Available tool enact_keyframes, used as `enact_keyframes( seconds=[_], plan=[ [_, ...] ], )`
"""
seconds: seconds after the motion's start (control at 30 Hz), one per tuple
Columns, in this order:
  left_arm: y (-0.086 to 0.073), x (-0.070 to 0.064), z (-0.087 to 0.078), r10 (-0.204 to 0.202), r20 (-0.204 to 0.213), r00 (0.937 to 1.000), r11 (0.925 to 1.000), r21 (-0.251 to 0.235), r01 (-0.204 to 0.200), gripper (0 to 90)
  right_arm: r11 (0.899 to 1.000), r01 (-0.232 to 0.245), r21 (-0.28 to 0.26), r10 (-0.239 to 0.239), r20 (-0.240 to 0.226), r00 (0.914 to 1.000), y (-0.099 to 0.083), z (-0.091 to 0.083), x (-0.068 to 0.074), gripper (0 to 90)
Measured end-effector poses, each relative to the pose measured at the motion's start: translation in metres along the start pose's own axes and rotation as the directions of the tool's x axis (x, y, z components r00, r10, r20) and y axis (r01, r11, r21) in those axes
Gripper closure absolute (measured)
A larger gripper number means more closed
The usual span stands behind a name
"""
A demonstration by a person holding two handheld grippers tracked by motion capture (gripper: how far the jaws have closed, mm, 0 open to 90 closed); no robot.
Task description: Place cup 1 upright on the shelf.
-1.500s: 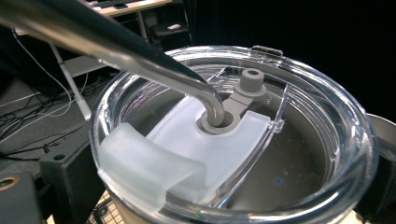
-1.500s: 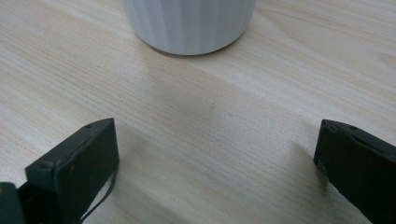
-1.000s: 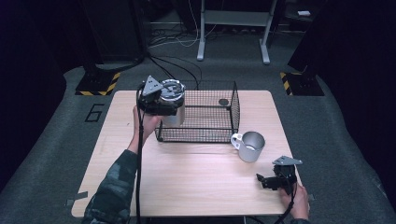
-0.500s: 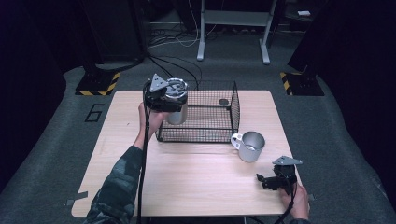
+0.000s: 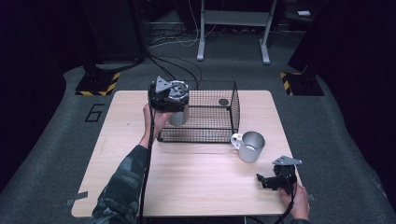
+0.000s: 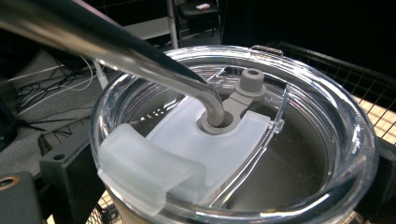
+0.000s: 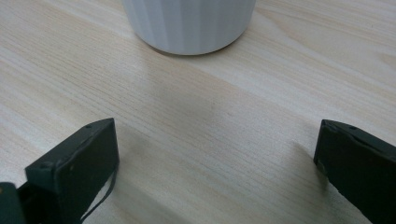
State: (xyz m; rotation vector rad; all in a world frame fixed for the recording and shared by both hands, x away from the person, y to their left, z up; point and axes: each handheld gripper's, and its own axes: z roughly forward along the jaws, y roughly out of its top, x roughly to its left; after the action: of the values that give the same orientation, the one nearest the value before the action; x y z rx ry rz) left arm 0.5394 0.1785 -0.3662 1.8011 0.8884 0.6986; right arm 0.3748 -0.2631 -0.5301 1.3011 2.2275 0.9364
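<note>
A person's left forearm, in a camouflage sleeve (image 5: 122,179), reaches forward across a pale wooden desk (image 5: 196,186). It holds the left gripper (image 5: 169,99) raised at the near-left corner of a black wire basket (image 5: 219,126). This gripper grasps one steel tumbler (image 5: 179,114). Its clear round plastic lid (image 6: 299,107) carries a frosted sliding tab (image 6: 154,163) and one bent metal straw (image 6: 116,51). Whether the tumbler touches the basket floor is hard to tell.

The right hand (image 5: 296,203) rests at the desk's near-right edge, holding the right gripper (image 5: 276,181) low, its jaws spread wide over bare wood.

One silver metal mug (image 5: 250,145), with a handle, stands between basket and right gripper. One small dark round object (image 5: 223,101) lies inside the basket.
</note>
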Motion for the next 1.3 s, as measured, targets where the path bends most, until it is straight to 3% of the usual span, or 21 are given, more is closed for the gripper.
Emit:
enact_keyframes(
  seconds=[0.43, 0.6, 0.93, 1.3],
  plan=[
    [-0.018, 0.003, 0.021, -0.043, -0.017, 0.9989, 0.9977, 0.052, 0.044, 4.1, 1.000, 0.000, 0.000, 0.000, 0.000, 1.0000, 0.000, 0.000, 0.000, 0.0],
    [-0.026, 0.001, 0.026, -0.033, -0.022, 0.9992, 0.9970, 0.069, 0.034, 4.1, 1.000, 0.000, 0.000, 0.000, 0.000, 1.0000, 0.000, 0.000, 0.000, 0.0],
    [-0.037, 0.001, 0.032, -0.066, -0.013, 0.9977, 0.9944, 0.082, 0.067, 4.1, 1.000, 0.000, 0.000, 0.000, 0.000, 1.0000, 0.000, 0.000, 0.000, 0.0],
    [-0.043, -0.003, 0.031, -0.053, -0.015, 0.9985, 0.9947, 0.087, 0.054, 4.0, 1.000, 0.000, 0.000, 0.000, 0.000, 1.0000, 0.000, 0.000, 0.000, 0.0]
  ],
)
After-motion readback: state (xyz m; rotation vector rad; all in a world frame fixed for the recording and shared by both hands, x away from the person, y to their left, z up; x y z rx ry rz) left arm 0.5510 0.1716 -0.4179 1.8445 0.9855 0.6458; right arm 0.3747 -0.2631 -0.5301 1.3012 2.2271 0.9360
